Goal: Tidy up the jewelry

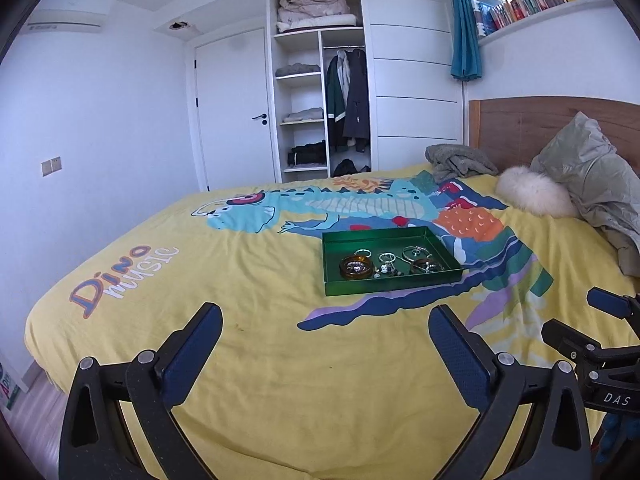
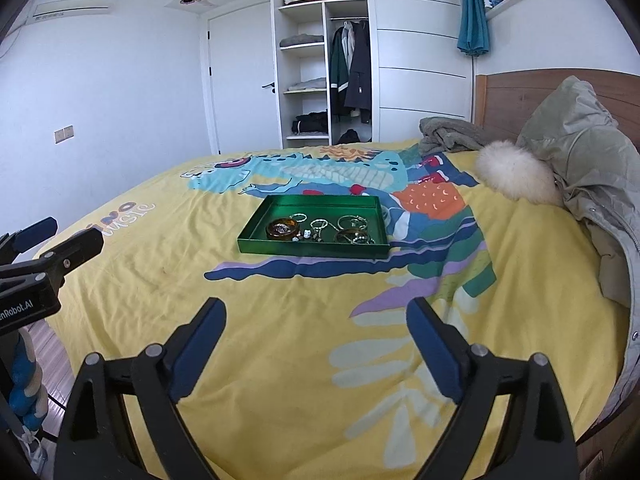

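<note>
A shallow green tray (image 1: 400, 284) (image 2: 256, 246) lies on the yellow dinosaur bedspread. Inside it are two amber bangles (image 1: 356, 268) (image 2: 283, 229), silver rings and bracelets (image 1: 416, 252) (image 2: 352, 222) and small beads (image 1: 386, 270) (image 2: 306, 235). My left gripper (image 1: 326, 318) hovers over the bedspread well short of the tray, open with nothing between its blue-padded fingers. Beside it my right gripper (image 2: 316, 312) is likewise open and empty, also short of the tray. Each gripper shows at the edge of the other's view: the right gripper (image 1: 580, 320), the left gripper (image 2: 60, 236).
A grey-green jacket (image 1: 592, 184) (image 2: 592, 184) with a white fur pompom (image 1: 532, 192) (image 2: 516, 174) lies at the headboard on the right. A grey blanket (image 1: 456, 160) (image 2: 448, 134) is bunched beyond the tray. An open wardrobe (image 1: 320, 80) and a door stand past the bed.
</note>
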Demonstrator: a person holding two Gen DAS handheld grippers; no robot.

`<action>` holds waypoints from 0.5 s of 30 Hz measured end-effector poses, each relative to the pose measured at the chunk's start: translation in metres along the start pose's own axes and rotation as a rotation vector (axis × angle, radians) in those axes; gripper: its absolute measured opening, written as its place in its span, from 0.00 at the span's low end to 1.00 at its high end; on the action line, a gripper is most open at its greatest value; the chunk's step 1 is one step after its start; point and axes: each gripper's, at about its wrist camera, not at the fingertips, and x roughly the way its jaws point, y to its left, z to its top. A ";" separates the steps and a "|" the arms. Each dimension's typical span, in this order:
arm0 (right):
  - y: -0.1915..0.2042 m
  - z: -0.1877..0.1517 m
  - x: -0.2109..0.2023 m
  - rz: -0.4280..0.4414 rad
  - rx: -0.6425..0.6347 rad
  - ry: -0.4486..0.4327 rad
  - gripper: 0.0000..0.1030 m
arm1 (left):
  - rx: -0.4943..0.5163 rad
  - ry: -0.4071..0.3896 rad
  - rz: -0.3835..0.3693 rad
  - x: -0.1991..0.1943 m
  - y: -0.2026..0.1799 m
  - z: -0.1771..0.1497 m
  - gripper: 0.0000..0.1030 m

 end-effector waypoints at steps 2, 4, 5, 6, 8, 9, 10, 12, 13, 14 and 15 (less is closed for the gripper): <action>0.002 -0.003 -0.004 -0.011 -0.005 -0.006 0.95 | -0.007 -0.006 0.004 -0.004 0.002 -0.003 1.00; 0.005 -0.005 -0.006 -0.033 -0.016 -0.014 0.97 | -0.007 -0.006 0.006 -0.007 0.004 -0.006 1.00; 0.005 -0.006 -0.007 -0.039 -0.017 -0.018 0.97 | -0.006 -0.007 0.007 -0.008 0.005 -0.007 1.00; 0.006 -0.007 -0.009 -0.043 -0.017 -0.023 0.98 | -0.008 -0.008 0.008 -0.009 0.006 -0.009 1.00; 0.006 -0.009 -0.010 -0.047 -0.014 -0.027 0.98 | -0.010 -0.008 0.006 -0.010 0.007 -0.011 1.00; 0.006 -0.010 -0.011 -0.051 -0.013 -0.027 0.98 | -0.011 -0.007 0.004 -0.010 0.007 -0.012 1.00; 0.006 -0.012 -0.011 -0.054 -0.011 -0.028 0.98 | -0.010 -0.006 0.004 -0.010 0.008 -0.013 1.00; 0.006 -0.014 -0.012 -0.058 -0.007 -0.030 0.98 | -0.009 -0.003 0.003 -0.010 0.007 -0.014 1.00; 0.006 -0.015 -0.012 -0.062 -0.006 -0.030 0.98 | -0.008 0.000 0.002 -0.010 0.007 -0.016 1.00; 0.006 -0.016 -0.012 -0.068 -0.005 -0.034 0.99 | -0.008 0.002 0.001 -0.010 0.007 -0.017 1.00; 0.006 -0.017 -0.013 -0.073 -0.004 -0.037 0.99 | -0.008 0.003 0.002 -0.009 0.007 -0.018 1.00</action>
